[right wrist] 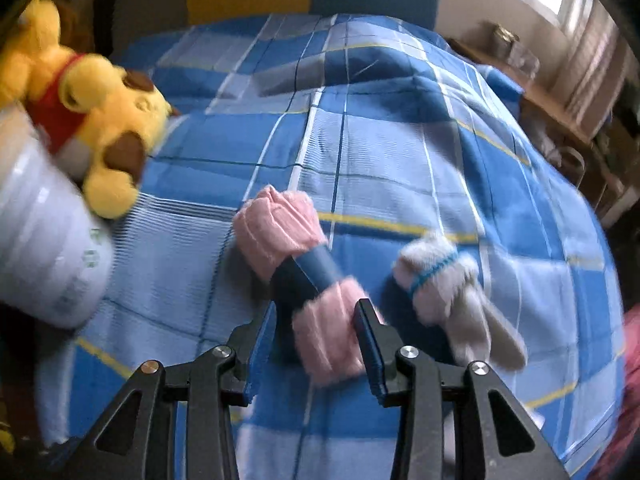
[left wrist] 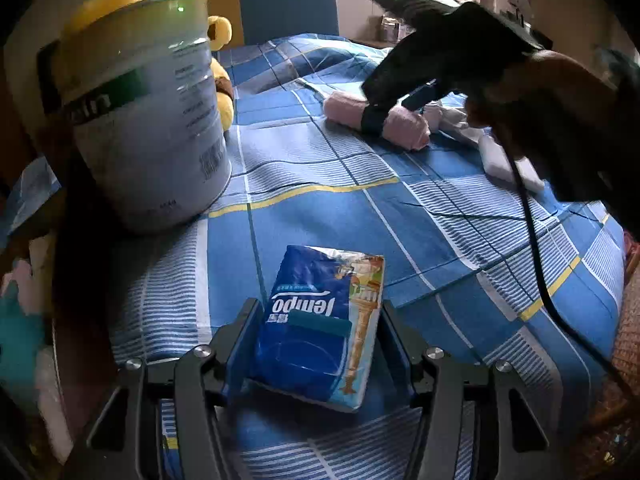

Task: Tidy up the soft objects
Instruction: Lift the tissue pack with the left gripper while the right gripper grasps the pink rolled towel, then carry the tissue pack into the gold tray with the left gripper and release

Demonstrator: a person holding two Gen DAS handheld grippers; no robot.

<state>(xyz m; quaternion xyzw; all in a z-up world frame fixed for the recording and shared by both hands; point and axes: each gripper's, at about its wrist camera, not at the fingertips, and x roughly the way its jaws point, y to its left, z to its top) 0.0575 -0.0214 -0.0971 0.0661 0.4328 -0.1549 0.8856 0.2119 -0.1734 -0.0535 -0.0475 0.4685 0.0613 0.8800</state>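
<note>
A blue Tempo tissue pack [left wrist: 320, 324] lies on the blue checked bedspread [left wrist: 320, 208] between the open fingers of my left gripper [left wrist: 318, 320]; the jaws stand on either side of it with gaps. A rolled pink towel with a dark blue band [right wrist: 296, 264] lies on the bed; it also shows in the left wrist view [left wrist: 404, 128]. My right gripper [right wrist: 306, 332] is open around the near end of the roll. A white and pink sock bundle [right wrist: 440, 288] lies just right of it.
A large white tin can [left wrist: 148, 112] stands on the bed at the left, with a yellow plush bear [right wrist: 92, 120] behind it. A blue chair back [left wrist: 288, 12] is beyond the bed. A black cable [left wrist: 536, 248] trails from the right gripper.
</note>
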